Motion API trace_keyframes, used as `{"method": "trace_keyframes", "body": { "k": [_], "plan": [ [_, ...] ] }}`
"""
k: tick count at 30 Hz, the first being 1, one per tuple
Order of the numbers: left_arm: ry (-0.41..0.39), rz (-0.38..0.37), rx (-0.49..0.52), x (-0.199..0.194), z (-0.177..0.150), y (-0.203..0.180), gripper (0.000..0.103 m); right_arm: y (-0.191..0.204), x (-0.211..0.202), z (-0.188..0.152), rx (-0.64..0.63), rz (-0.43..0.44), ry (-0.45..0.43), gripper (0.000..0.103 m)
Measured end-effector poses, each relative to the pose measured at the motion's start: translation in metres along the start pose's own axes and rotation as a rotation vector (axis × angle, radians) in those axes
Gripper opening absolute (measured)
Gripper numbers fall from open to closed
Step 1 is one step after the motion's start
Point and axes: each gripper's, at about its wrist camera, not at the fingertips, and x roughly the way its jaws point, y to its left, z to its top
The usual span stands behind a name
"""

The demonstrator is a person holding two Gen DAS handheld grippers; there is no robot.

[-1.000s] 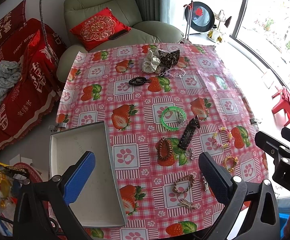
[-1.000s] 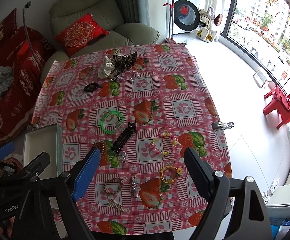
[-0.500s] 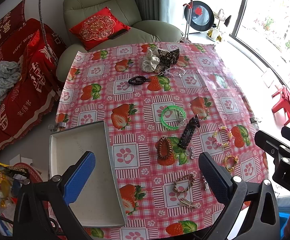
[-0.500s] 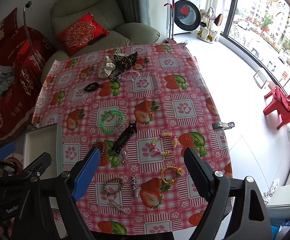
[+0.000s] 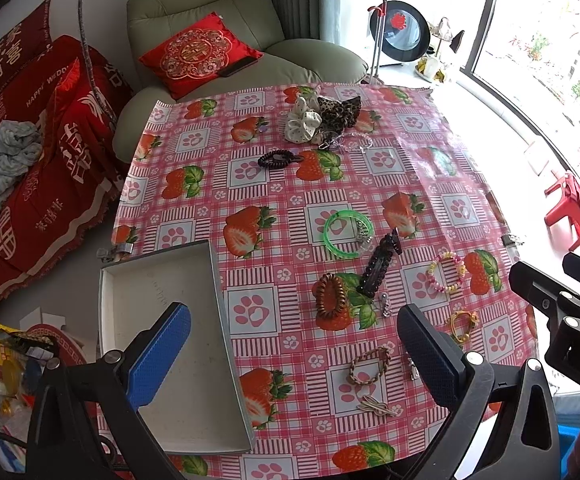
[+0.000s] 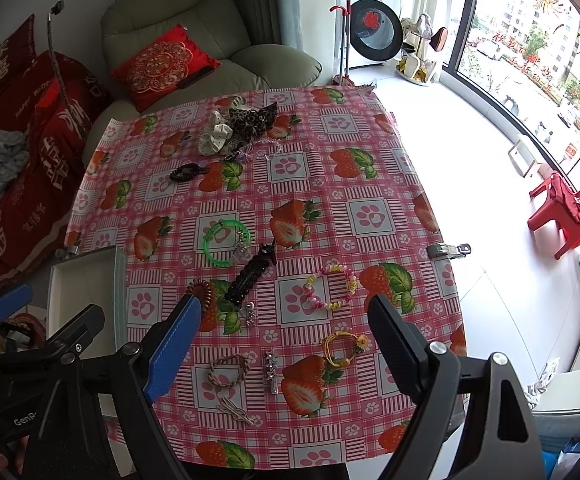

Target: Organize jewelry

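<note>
Bench [image 5: 369, 184] with strawberry cloth: green bangle [image 5: 341, 234], black hair clip [image 5: 379, 268], brown coil tie [image 5: 329, 295], pastel bead bracelet [image 5: 445, 273], yellow bracelet [image 5: 461, 325] and braided bracelet [image 5: 369, 365], all loose near the front edge. White tray [image 5: 162, 280] at left edge. Left tool [image 5: 293, 356] and right tool [image 6: 286, 344]: both spread wide, holding nothing.

Pink strawberry-check tablecloth [image 5: 274, 200], green bangle [image 5: 343, 233] (translucent), red cushion [image 5: 200, 53]

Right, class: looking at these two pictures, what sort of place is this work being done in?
Most likely a home living room. A green armchair with a red cushion stands behind the table, and a washing machine sits by a big window.
</note>
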Motion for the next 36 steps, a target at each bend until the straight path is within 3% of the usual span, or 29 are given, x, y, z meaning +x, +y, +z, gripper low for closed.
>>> {"method": "trace_keyframes", "body": {
  "k": [28,36],
  "plan": [
    [0.009,0.008,-0.002,0.004,-0.01,0.002,0.103,-0.001,0.001,0.0,0.002,0.0,0.004,0.087],
    [0.107,-0.035,-0.017,0.027,-0.012,0.002,0.103,-0.003,0.011,-0.007,0.03,0.004,0.036,0.087]
  ]
}}
